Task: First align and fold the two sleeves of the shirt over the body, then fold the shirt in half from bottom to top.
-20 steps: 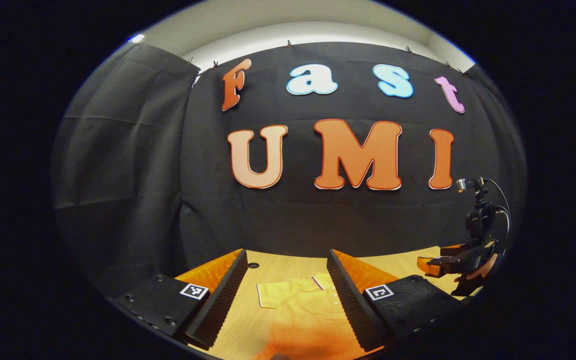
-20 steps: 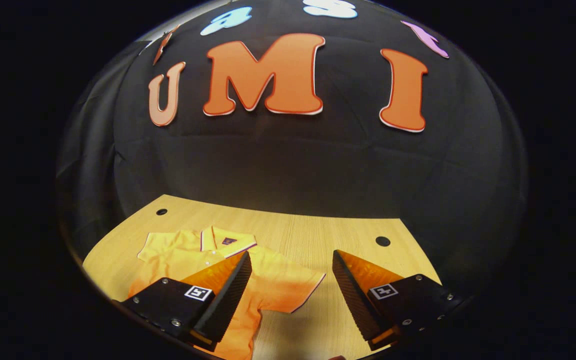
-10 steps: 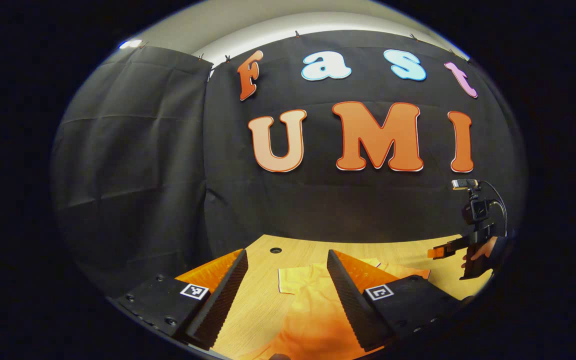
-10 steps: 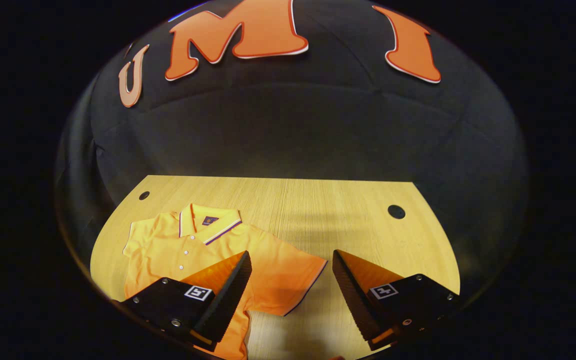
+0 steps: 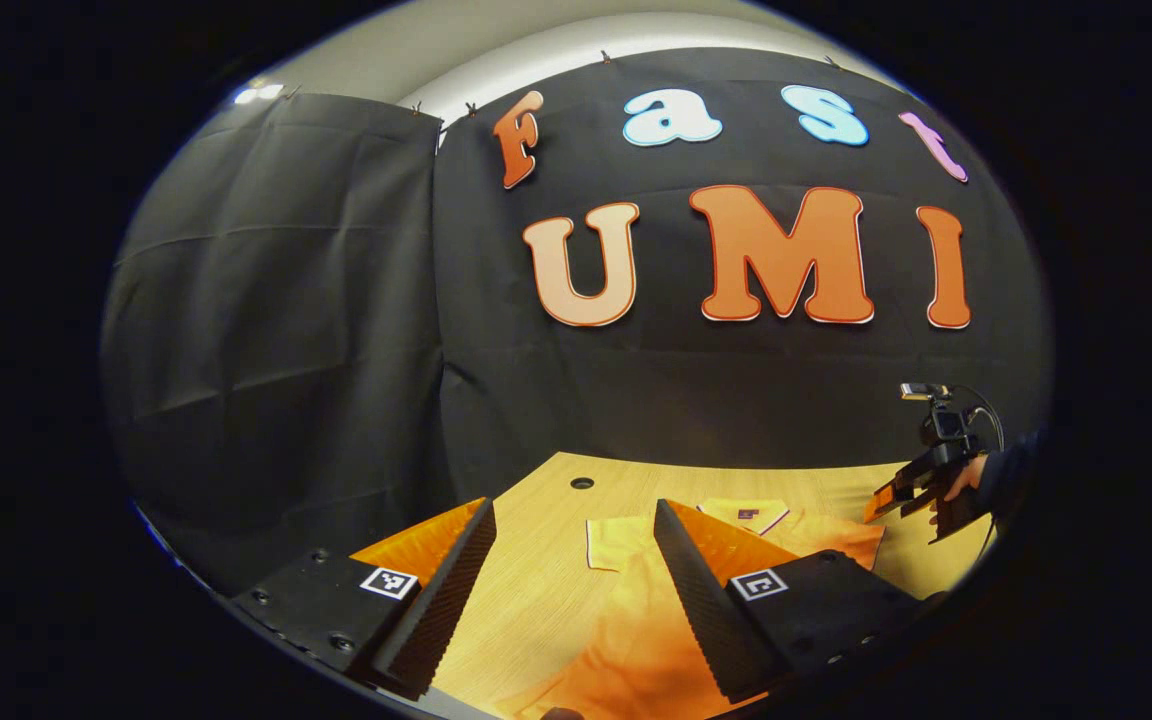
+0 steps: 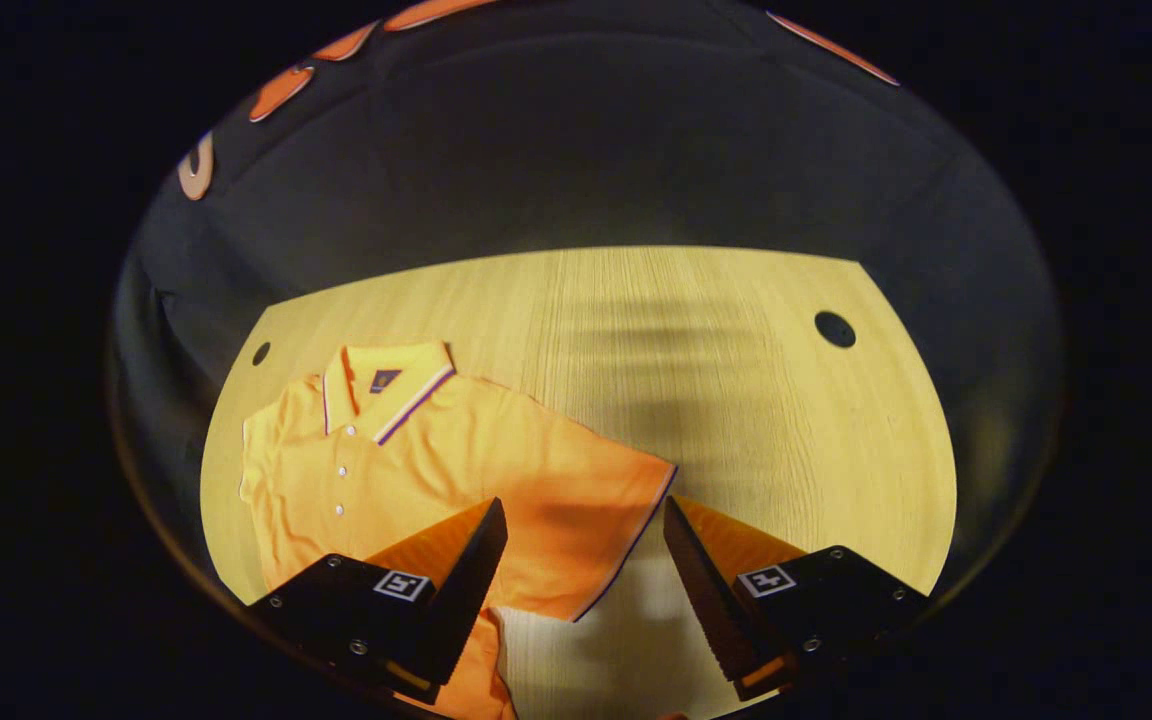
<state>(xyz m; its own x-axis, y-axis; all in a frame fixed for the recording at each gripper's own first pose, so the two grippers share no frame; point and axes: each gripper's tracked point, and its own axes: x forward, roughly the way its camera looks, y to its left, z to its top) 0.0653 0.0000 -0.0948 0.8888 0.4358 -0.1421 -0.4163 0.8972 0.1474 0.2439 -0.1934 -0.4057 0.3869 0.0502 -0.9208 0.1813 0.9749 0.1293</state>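
Note:
An orange polo shirt [image 6: 416, 460] lies flat on the wooden table [image 6: 736, 400], collar toward the back wall, with dark piping on collar and cuffs. Its right sleeve [image 6: 596, 520] spreads out toward the middle of the table. My right gripper [image 6: 581, 545] hovers open just above that sleeve's cuff edge, nothing between its fingers. In the left gripper view the shirt [image 5: 636, 600] lies below my open left gripper [image 5: 571, 560], which hangs over the shirt's left sleeve [image 5: 608, 540]. The right gripper [image 5: 921, 490] shows far right, held by a hand [image 5: 961, 480].
Black cloth walls close the booth behind and on the left. The table has round cable holes [image 6: 834, 328] [image 6: 261, 352] near its back corners. Bare wood stretches to the right of the shirt.
The right gripper has tilted down and come closer over the right sleeve. The left gripper's view has swung left and back, showing more of the shirt's collar. Both stay open.

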